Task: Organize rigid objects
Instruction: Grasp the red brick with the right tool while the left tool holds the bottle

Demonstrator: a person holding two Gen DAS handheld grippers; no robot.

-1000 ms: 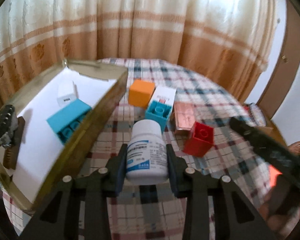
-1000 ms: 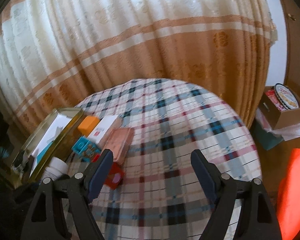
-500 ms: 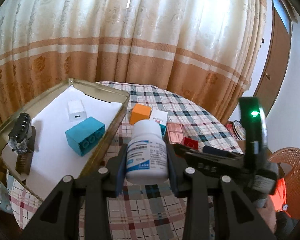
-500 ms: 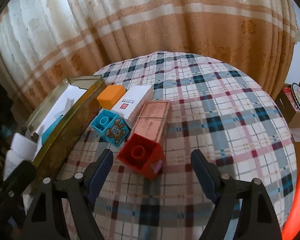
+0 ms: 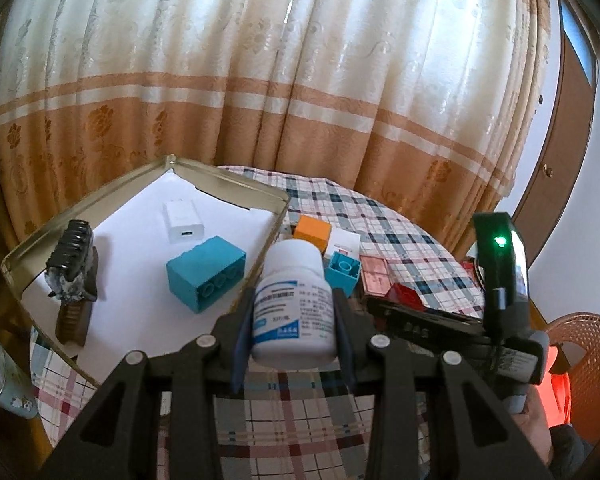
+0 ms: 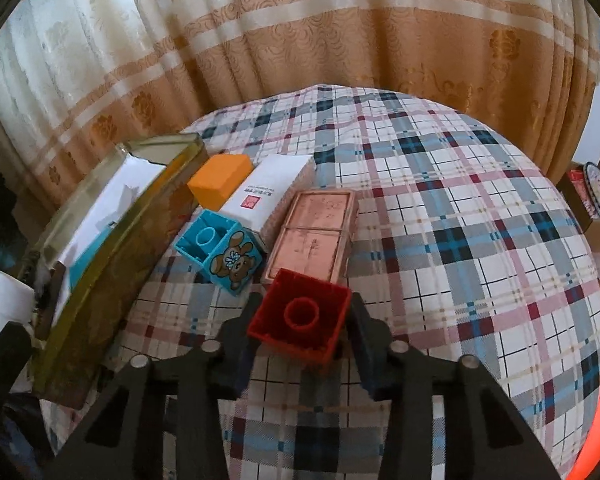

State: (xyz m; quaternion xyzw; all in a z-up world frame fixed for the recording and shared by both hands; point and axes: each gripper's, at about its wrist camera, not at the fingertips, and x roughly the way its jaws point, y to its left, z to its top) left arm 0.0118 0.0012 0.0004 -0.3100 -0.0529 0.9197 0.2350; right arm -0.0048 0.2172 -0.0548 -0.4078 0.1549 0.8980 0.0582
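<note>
1. We judge the sorting partly done: the tray (image 5: 32,240) on the counter (image 6: 440,208) already holds a teal block (image 5: 206,274), a white charger (image 5: 182,222) and a dark brush (image 5: 72,276).
2. Still outside the tray, just beside its wall, we see an orange block (image 6: 220,182), a white box (image 6: 274,192), a bear block (image 6: 220,254) and a pink box (image 6: 316,232), packed close together.
3. Our left claw (image 5: 292,320) is closed snugly on a white pill bottle (image 5: 294,300), held upright above the counter near the tray's edge; both pads press its label.
4. Our right claw (image 6: 300,328) sits around the red block (image 6: 300,320), narrowed to about its width. The fingers look to be touching its sides, but we cannot tell whether the grip is firm or the block is off the cloth.
5. The bottle and red block look next for the tray.
</note>
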